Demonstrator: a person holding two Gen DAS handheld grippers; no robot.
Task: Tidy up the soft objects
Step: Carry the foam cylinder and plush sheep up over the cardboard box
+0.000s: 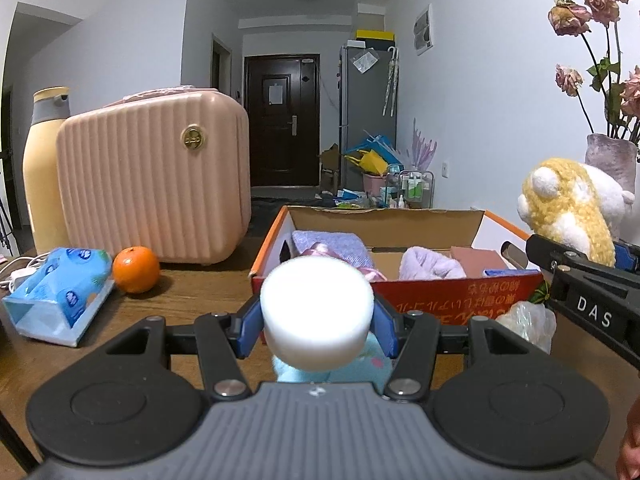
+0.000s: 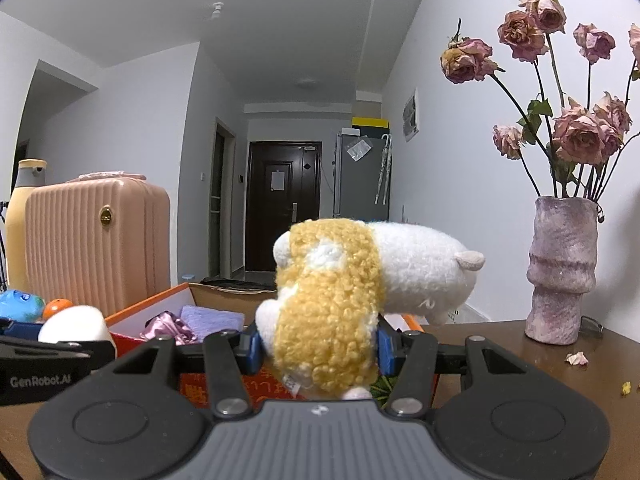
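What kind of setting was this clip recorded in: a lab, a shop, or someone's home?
Most likely a lived-in flat: a wooden table faces a hallway ending in a dark entrance door, with a fridge beside it and a vase of dried roses on the table.

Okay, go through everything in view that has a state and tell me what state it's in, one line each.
Left claw: shut on the white foam puck.
Right claw: shut on the yellow and white plush toy, held off the table.
Cardboard box: open, with the purple towel and other soft items inside.
Pink suitcase: closed, upright.
Tissue pack: lying flat.
Hallway door: closed.
Roses: dried, in the vase.
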